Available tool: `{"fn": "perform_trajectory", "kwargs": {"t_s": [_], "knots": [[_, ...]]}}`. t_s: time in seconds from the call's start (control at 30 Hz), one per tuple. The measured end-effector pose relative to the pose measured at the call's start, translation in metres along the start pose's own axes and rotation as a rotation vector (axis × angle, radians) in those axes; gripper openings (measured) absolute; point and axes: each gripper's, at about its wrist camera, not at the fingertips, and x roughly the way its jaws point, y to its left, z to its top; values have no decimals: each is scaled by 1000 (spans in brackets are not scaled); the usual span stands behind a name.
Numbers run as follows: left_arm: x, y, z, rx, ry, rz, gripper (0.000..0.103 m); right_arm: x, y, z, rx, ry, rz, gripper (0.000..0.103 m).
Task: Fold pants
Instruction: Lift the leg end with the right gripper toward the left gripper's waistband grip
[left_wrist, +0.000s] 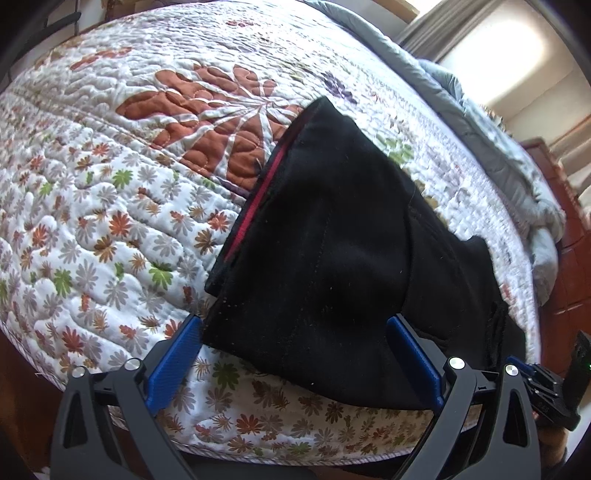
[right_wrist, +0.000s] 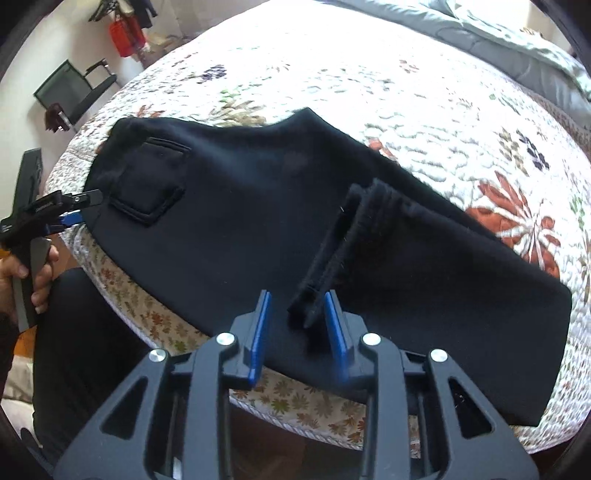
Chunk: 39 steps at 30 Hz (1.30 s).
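The black pants (right_wrist: 258, 229) lie flat on the quilted bed (left_wrist: 110, 184), near its front edge, folded lengthwise, with the back pocket (right_wrist: 147, 181) at the end nearest the left tool (left_wrist: 295, 358).

To do this fold well, it seems best that both tools take hold at matching points along the near edge, lift together, and carry the cloth over squarely so the edges meet without a skew. The cuff should be laid flat before any crease is pressed, or the bundle may end up lumpy.

The left tool is spread wide, its blue fingers (left_wrist: 173, 365) straddling the near corner of the pants at the waist end. The cloth lies between them, but neither pad visibly pinches it; it holds nothing.

Further right, the right tool (right_wrist: 299, 332) is partly open, with a clear gap between its fingers. A ribbed black cuff (right_wrist: 332, 258) runs straight ahead of it, and the cuff's near end sits in that gap. Whether the right pad touches the cuff cannot be told, and no grip is closed on it.
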Motion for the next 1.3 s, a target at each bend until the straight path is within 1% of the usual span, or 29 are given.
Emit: {"fn": "perform_trajectory", "kwargs": {"t_s": [0.07,0.13,0.2,0.27,0.3,0.33,0.37,0.4,0.43,0.47,0.53,0.6,0.63,0.67,0.77,0.93,1.07,1.17,1.23,1.3], "knots": [[-5,8,0,-28,-9,-30,99,-5,4,9,-31,8,20,37],[-10,15,-1,-77,-24,-61,99,-9,8,20,-76,21,32,47],[-14,20,-3,-118,-36,-82,99,-12,11,35,-127,37,45,48],[-15,23,-5,-143,-45,-86,99,-12,13,53,-169,54,71,50],[-16,24,-6,-158,-52,-86,99,-12,15,63,-191,64,89,53],[-16,26,-7,-170,-56,-84,99,-11,19,74,-215,76,112,58],[-16,26,-9,-180,-59,-78,99,-10,24,83,-238,87,136,60],[-17,26,-10,-191,-64,-71,99,-7,32,97,-275,107,174,65],[-18,25,-11,-199,-67,-70,99,-5,37,105,-298,121,191,69],[-18,23,-11,-205,-67,-69,99,0,46,119,-339,142,219,71],[-17,18,-11,-204,-68,-44,99,8,59,141,-378,177,274,79],[-15,14,-10,-194,-62,-11,99,22,79,168,-416,233,339,82],[-14,12,-10,-189,-58,4,99,28,88,179,-441,257,357,86],[-14,9,-9,-186,-54,16,99,38,102,192,-484,292,377,88],[-13,8,-8,-186,-43,31,99,60,136,215,-613,380,417,90],[-8,4,-1,-191,-28,36,99,100,190,248,-765,498,470,91],[1,-3,7,-182,-17,45,99,131,215,261,-809,584,517,92],[2,-2,7,-187,-19,35,99,151,226,267,-839,638,550,92],[1,2,5,-203,-42,8,99,162,230,272,-841,674,576,92],[-4,10,0,-231,-86,-41,99,172,234,277,-851,700,584,92]]}}
